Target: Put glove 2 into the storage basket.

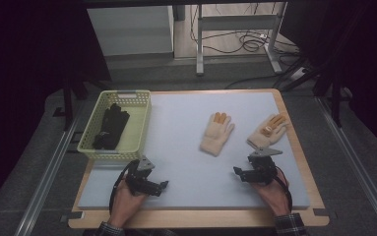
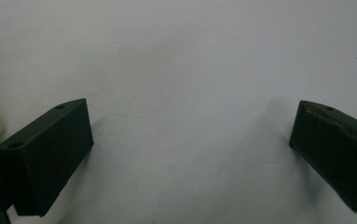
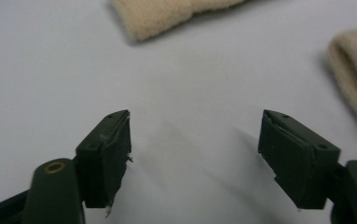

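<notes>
My tabletop [image 1: 294, 147] carries a pale blue mat [image 1: 186, 128]. On it lie two cream gloves [image 1: 217, 133] [image 1: 267, 132]. A yellow basket [image 1: 136, 129] sits at its left.

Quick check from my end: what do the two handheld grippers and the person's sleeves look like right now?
Both are black two-jaw tools: the left gripper and right gripper each carry a grey three-cornered plate on top and trail a black cable. Jaws are blocky black pads. Plaid sleeve cuffs show at the wrists.

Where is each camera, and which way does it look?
High view: above the person's side, looking forward and down on the table, both hands and grippers at the bottom.
Left gripper view: on the left gripper, looking along its open jaws at the grey mat.
Right gripper view: on the right gripper, facing two beige gloves.
Shared: the left beige glove.
</notes>
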